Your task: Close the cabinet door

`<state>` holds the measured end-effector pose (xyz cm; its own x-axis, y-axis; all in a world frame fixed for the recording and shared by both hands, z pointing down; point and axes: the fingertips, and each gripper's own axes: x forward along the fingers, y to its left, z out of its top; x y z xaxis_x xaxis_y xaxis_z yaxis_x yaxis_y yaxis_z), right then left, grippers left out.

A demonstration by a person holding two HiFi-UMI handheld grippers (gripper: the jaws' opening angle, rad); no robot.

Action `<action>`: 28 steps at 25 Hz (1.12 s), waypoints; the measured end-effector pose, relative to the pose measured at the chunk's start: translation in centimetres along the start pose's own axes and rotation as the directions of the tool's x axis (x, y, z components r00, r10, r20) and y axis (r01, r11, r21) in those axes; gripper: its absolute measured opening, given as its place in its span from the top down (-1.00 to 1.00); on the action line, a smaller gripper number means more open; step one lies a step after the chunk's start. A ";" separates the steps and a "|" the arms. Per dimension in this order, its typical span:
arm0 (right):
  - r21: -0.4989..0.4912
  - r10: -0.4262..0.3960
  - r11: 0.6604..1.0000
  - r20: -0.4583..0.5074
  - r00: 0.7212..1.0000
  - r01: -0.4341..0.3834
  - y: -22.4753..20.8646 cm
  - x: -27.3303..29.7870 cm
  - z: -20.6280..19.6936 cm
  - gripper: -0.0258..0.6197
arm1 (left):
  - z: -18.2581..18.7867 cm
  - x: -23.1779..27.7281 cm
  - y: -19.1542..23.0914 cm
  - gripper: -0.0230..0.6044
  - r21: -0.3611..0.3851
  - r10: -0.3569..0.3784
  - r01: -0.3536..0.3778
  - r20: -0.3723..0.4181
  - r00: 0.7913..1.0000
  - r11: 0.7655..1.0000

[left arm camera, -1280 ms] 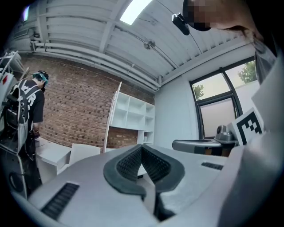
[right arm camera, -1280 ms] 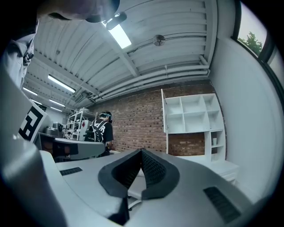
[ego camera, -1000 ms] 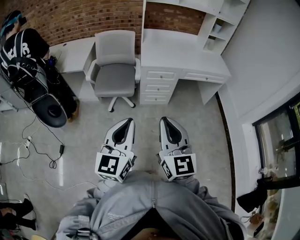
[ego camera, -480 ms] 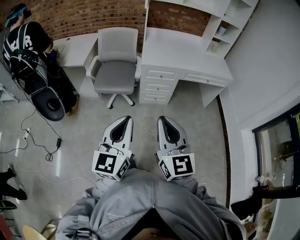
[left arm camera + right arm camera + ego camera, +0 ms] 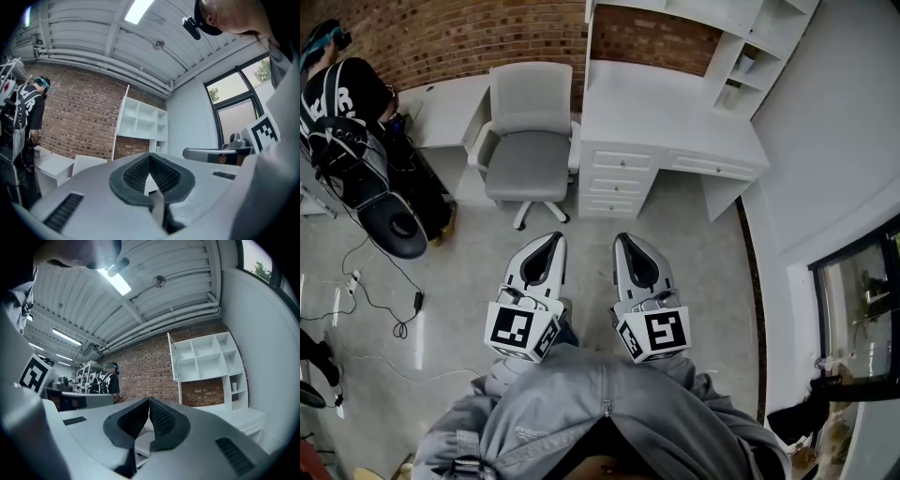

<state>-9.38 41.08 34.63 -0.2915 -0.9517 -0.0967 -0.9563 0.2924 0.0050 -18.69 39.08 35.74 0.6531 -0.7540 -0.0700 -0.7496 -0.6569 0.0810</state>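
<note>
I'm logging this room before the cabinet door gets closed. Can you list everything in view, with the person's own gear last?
Office chair: one, grey, by the brick wall, left of the drawers.
Desk: one, white, with drawers, against the wall.
Shelf unit: one, white, open cubbies, above the desk.
Cabinet door: one, white, apparently swung open at the shelf unit's left edge.
Bystander: one, black top, upper left.
Cables: several, black, on the floor at left.
Window: one, dark frame, at right.
Left gripper: one, white and grey, jaws shut, empty.
Right gripper: one, white and grey, jaws shut, empty.
Hoodie: one, grey, on the wearer, bottom.
</note>
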 end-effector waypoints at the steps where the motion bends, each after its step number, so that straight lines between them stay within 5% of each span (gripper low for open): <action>1: 0.003 0.001 1.000 -0.001 1.000 -0.001 -0.3 1.0 -0.1 0.84 | 0.0 0.8 0.6 0.92 0.001 -0.003 0.003 -0.001 1.000 1.000; 28: -0.037 -0.092 0.995 0.016 0.996 0.092 -5.1 22.8 -0.7 0.84 | 1.0 17.4 15.6 0.92 -0.003 -0.139 0.139 0.009 0.990 0.990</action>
<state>-11.21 17.82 33.06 -0.2024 -0.9729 -0.1123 -0.9793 0.1999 0.0330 -19.19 15.70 34.80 0.7502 -0.6551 -0.0896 -0.6510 -0.7555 0.0740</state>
